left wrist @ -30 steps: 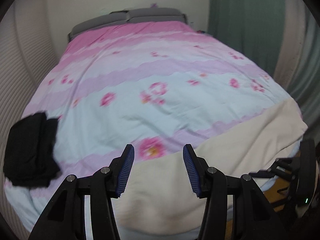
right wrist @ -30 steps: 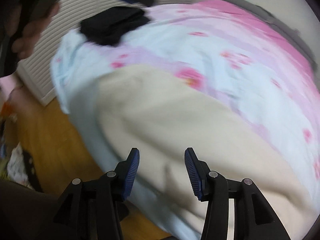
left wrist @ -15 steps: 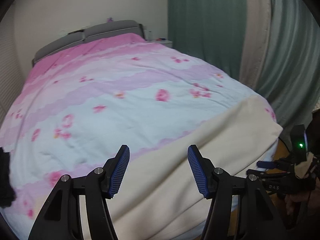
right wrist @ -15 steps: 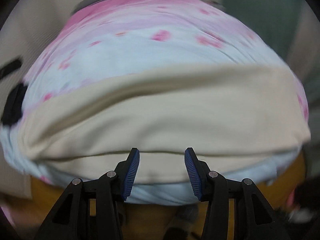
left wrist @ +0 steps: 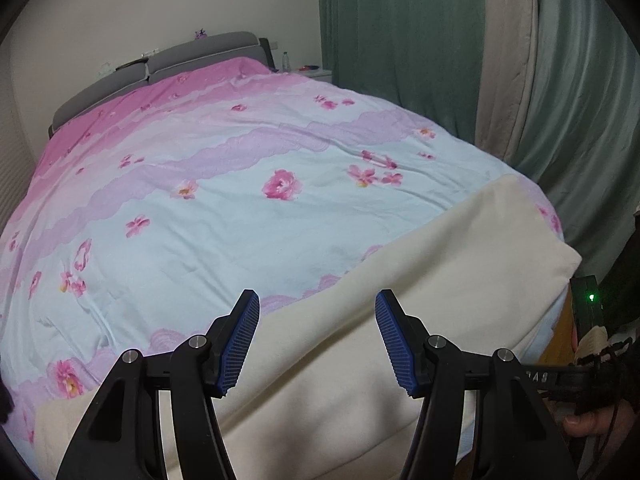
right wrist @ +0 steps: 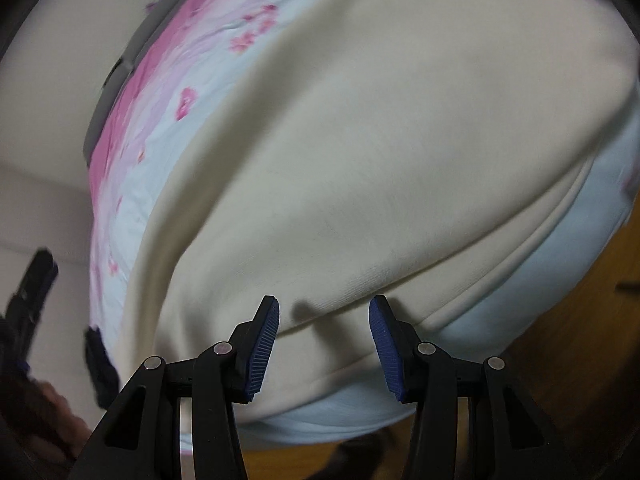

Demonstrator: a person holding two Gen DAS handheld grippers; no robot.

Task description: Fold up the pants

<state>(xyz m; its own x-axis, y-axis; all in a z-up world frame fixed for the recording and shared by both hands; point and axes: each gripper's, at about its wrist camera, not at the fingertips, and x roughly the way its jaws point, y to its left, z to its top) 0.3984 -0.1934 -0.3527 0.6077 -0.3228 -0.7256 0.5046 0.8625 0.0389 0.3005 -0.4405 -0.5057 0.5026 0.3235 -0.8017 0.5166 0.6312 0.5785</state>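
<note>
While both jaws stand apart and empty, left gripper (left wrist: 316,338) and right gripper (right wrist: 323,342) hover over a cream fleece blanket (left wrist: 400,300). Dark crumpled pants (right wrist: 100,368), blurred, lie at the floral pink-and-blue quilt's (left wrist: 224,208) left edge.

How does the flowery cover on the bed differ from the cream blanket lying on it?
The flowery cover is patterned with pink blossoms over pink, lilac and pale blue bands; the cream blanket is plain. The cover spreads up to the headboard; the blanket lies only across the foot end. Both lie spread out on the bed.
</note>
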